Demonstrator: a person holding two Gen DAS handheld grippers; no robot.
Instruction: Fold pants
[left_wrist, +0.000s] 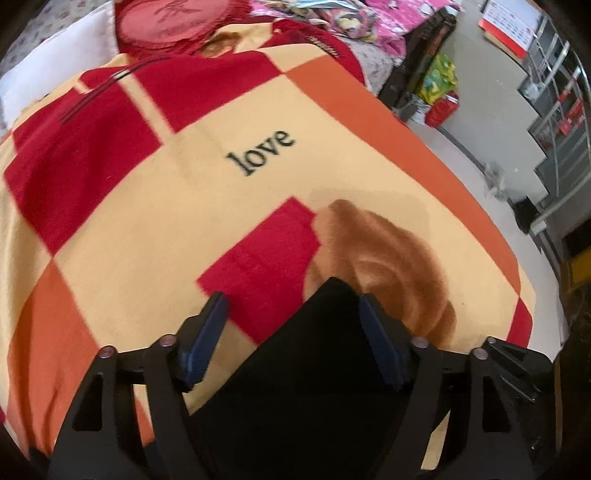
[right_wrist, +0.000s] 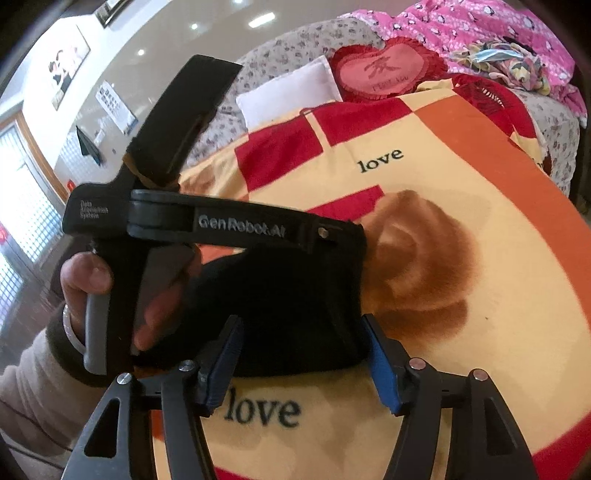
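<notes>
The black pants (left_wrist: 306, 387) lie in a folded bundle on the patterned blanket (left_wrist: 166, 221). In the left wrist view my left gripper (left_wrist: 293, 301) is open, its jaws wide apart over a corner of the bundle. In the right wrist view the pants (right_wrist: 288, 306) lie just beyond my right gripper (right_wrist: 301, 325), which is open and holds nothing. The left gripper's body (right_wrist: 221, 225) hangs over the pants there, held by a hand (right_wrist: 88, 273).
The blanket (right_wrist: 461, 369) covers a bed, with "love" lettering and a brown rose print. A red heart cushion (right_wrist: 384, 70), a white pillow (right_wrist: 291, 94) and pink bedding (right_wrist: 498, 29) lie at the far end. The floor (left_wrist: 480, 122) and shelving (left_wrist: 554, 110) are to the right.
</notes>
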